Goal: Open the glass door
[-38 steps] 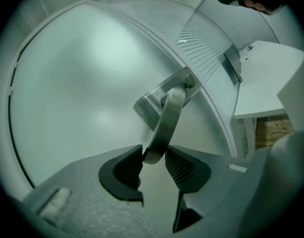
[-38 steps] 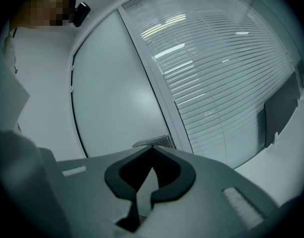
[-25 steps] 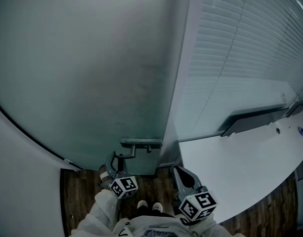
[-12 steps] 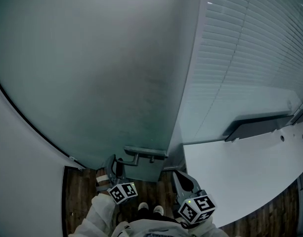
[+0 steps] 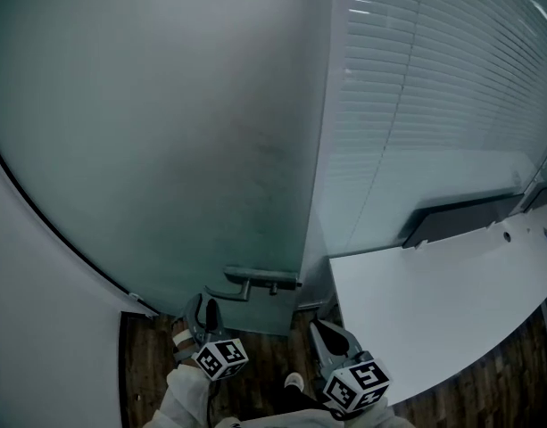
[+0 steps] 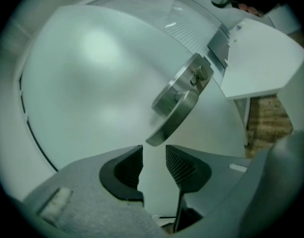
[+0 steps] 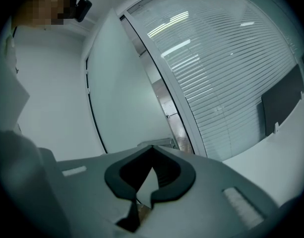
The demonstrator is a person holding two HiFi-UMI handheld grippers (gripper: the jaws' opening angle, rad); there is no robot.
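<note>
Our left gripper [image 5: 204, 312] hangs open and empty, just short of the brushed metal lever handle [image 5: 260, 277] low on the frosted glass door [image 5: 166, 132]. The handle's long axis runs left-right. Our right gripper [image 5: 331, 335], closed on nothing, sits farther right.

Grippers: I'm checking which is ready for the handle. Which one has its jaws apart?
The left gripper: its jaws stand apart, empty, facing the door handle. On the right gripper the jaw tips meet.
</note>
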